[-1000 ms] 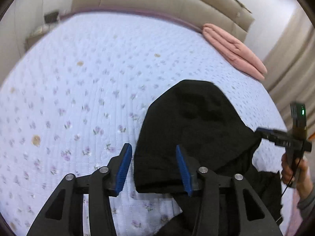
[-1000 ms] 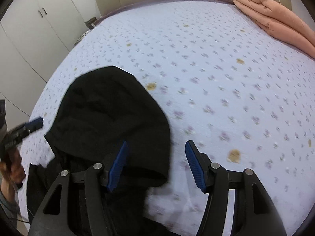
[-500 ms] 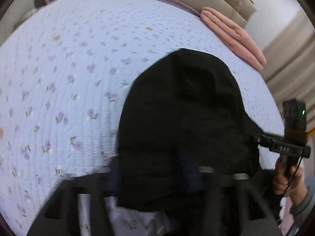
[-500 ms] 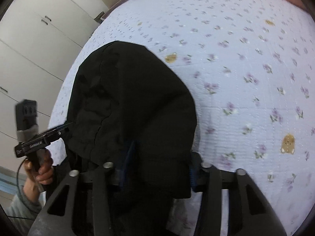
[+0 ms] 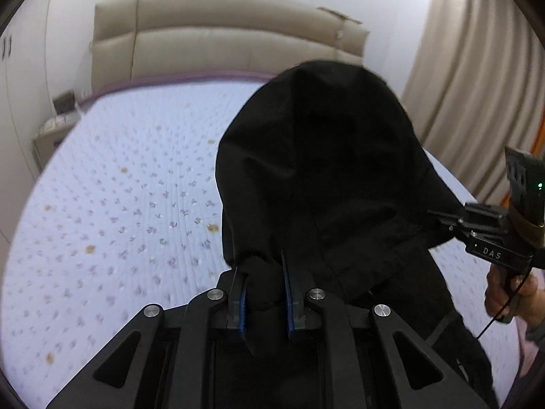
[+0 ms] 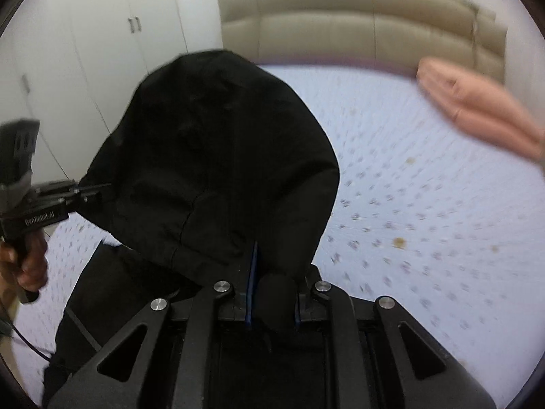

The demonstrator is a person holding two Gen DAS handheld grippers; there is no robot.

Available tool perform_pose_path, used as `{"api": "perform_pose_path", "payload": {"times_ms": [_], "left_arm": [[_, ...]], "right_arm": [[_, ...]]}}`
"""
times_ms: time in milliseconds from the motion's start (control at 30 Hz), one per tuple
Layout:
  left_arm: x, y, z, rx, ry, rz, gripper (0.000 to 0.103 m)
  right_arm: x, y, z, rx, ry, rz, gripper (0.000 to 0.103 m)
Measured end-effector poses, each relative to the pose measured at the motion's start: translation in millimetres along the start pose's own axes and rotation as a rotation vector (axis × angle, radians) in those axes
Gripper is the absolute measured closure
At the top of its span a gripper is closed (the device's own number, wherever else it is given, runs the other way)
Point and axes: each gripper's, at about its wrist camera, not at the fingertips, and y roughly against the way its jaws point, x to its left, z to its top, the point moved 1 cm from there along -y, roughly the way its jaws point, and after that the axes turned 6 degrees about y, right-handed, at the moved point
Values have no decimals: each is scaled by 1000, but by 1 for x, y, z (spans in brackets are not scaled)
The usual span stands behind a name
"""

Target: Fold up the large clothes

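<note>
A black hooded garment [image 5: 327, 177] hangs lifted above the bed, its hood standing up between the two grippers. My left gripper [image 5: 264, 293] is shut on the garment's left edge, with black cloth bunched between its blue pads. My right gripper [image 6: 272, 293] is shut on the garment's [image 6: 218, 156] right edge in the same way. The right gripper also shows at the right of the left wrist view [image 5: 439, 213], and the left gripper at the left of the right wrist view [image 6: 97, 187]. The lower garment hangs down, partly hidden behind the gripper bodies.
The bed [image 5: 129, 204] has a pale blue quilt with small flowers. A beige padded headboard [image 5: 218, 44] stands behind it. A folded pink blanket [image 6: 477, 112] lies at the far right. White wardrobe doors [image 6: 112, 51] are at left, curtains [image 5: 477, 78] at right.
Both grippers closed on the garment's edges and lifted it off the bed. The views tilted up, so headboard and walls now show.
</note>
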Motion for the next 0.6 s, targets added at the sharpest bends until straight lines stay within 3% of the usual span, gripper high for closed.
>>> {"api": "perform_pose_path", "payload": {"times_ms": [100,167,233,367,467,600], "left_arm": [[-27,48,-34,-24,-81,20,84],[-35,61,-70,25,-97,43,79],[-28,61,-107,124,-67,92,78],[22,58,-174,289,92,208,81],[41,69,-166,277,156,229,82],[30,79,-102,153,151,196,81]], "right_arm": [[36,61,-29,-74,67,-94,85],[52,84,-57,-84,100,-181,84],[56,92,-83,-25,98,-214,80],[24,98,-140,164,-65,-210,77],[0,109,-145,188,-163,-190,71],[-24,121,-111,127,-246,-118,63]]}}
